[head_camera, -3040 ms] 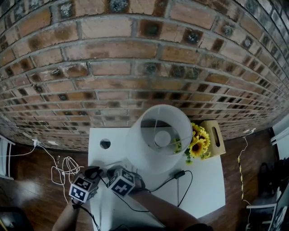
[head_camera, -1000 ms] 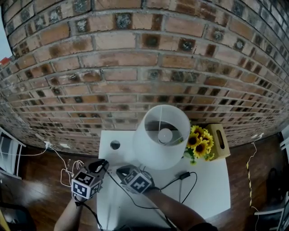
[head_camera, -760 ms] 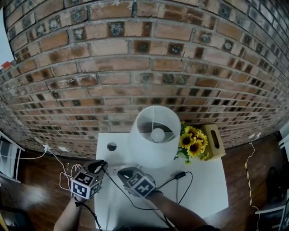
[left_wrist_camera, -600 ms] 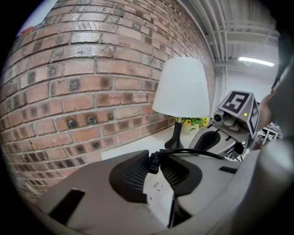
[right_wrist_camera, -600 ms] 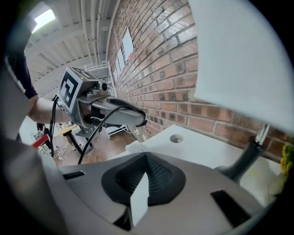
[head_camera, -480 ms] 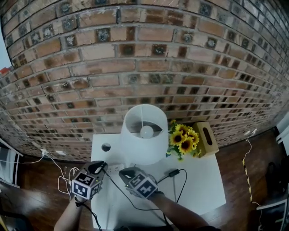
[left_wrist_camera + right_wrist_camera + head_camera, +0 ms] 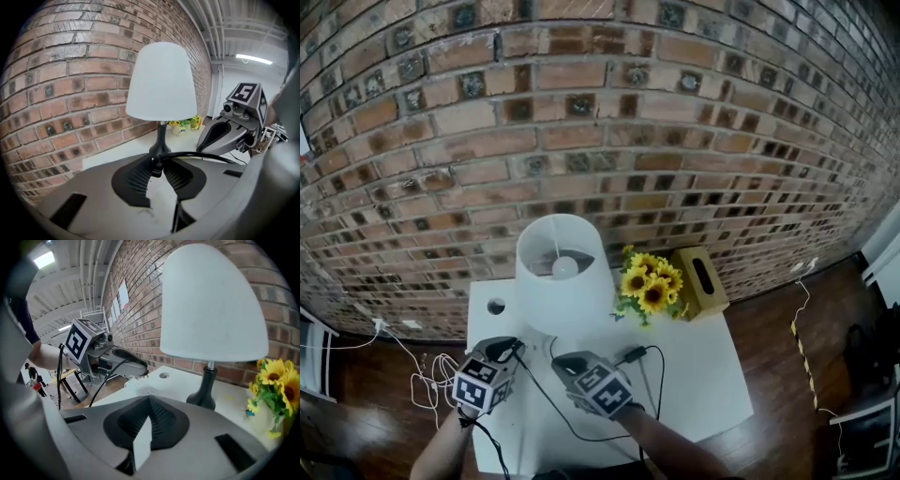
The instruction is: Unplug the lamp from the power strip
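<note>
The lamp [image 7: 563, 270], with a white shade on a black stem [image 7: 161, 137], stands at the back of the white table [image 7: 694, 375]. My left gripper [image 7: 158, 164] is shut on the lamp's black plug [image 7: 157, 168], held in the air off the table's left side. The black cord [image 7: 546, 405] trails from it across the table to an inline switch [image 7: 634, 354]. My right gripper [image 7: 149, 401] is shut with nothing in it and hovers over the table's front [image 7: 561, 361], just right of the left gripper [image 7: 508, 347]. A white power strip [image 7: 139, 386] lies under the left gripper's tips.
Sunflowers [image 7: 651, 281] and a wooden tissue box [image 7: 699, 281] stand right of the lamp. The brick wall [image 7: 581, 141] runs behind the table. White cables [image 7: 427, 380] lie on the dark wood floor at the left. A round cable hole [image 7: 495, 307] sits in the table's back left corner.
The head view has swung, so the lamp and table now sit further left in the picture. Both grippers have shifted slightly; the left keeps the plug, and the right is a little further right.
</note>
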`<action>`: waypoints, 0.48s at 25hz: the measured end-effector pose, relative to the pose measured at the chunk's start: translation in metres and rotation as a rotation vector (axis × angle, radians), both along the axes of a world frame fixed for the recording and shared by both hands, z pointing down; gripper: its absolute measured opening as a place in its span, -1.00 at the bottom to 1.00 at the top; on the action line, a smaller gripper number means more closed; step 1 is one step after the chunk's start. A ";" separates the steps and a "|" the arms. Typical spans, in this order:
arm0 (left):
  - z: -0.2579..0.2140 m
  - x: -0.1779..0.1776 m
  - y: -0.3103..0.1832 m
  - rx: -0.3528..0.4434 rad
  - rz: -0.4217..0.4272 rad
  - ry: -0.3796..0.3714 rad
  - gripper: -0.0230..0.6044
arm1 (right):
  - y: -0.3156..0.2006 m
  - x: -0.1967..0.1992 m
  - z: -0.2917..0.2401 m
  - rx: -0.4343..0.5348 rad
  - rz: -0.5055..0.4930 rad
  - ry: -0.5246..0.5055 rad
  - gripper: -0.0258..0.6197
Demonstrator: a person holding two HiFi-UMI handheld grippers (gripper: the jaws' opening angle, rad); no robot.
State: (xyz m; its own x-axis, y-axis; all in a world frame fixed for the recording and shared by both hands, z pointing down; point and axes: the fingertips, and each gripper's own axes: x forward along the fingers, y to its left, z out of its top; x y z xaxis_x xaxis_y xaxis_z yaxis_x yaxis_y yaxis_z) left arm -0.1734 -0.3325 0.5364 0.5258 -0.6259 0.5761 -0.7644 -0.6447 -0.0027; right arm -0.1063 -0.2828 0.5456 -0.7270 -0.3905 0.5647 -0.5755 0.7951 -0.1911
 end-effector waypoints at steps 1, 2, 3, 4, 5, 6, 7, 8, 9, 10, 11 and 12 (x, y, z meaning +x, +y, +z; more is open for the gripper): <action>0.004 0.007 0.001 -0.007 0.007 -0.004 -0.63 | 0.002 0.008 0.001 -0.003 0.008 0.006 -0.92; 0.007 0.014 0.001 -0.014 0.014 -0.008 -0.63 | 0.004 0.016 0.001 -0.005 0.017 0.011 -0.92; 0.010 0.020 0.002 -0.021 0.021 -0.014 -0.63 | 0.005 0.024 0.002 -0.007 0.027 0.014 -0.92; 0.013 0.026 0.003 -0.028 0.026 -0.022 -0.63 | 0.007 0.031 0.003 -0.008 0.035 0.015 -0.92; 0.016 0.030 0.003 -0.037 0.028 -0.032 -0.63 | 0.008 0.037 0.003 -0.010 0.042 0.015 -0.92; 0.019 0.035 0.003 -0.048 0.028 -0.043 -0.63 | 0.009 0.042 0.003 -0.011 0.047 0.014 -0.92; 0.023 0.039 0.003 -0.061 0.027 -0.053 -0.63 | 0.011 0.047 0.004 -0.012 0.050 0.014 -0.92; 0.026 0.043 0.003 -0.074 0.027 -0.062 -0.63 | 0.012 0.052 0.004 -0.012 0.054 0.014 -0.92; 0.030 0.047 0.003 -0.085 0.028 -0.071 -0.63 | 0.013 0.057 0.004 -0.011 0.059 0.014 -0.92; 0.034 0.051 0.002 -0.094 0.030 -0.082 -0.62 | 0.013 0.062 0.004 -0.011 0.064 0.012 -0.92; 0.039 0.055 0.002 -0.102 0.033 -0.094 -0.62 | 0.014 0.067 0.005 -0.013 0.069 0.011 -0.92; 0.043 0.058 0.001 -0.108 0.036 -0.108 -0.62 | 0.014 0.071 0.005 -0.015 0.073 0.010 -0.92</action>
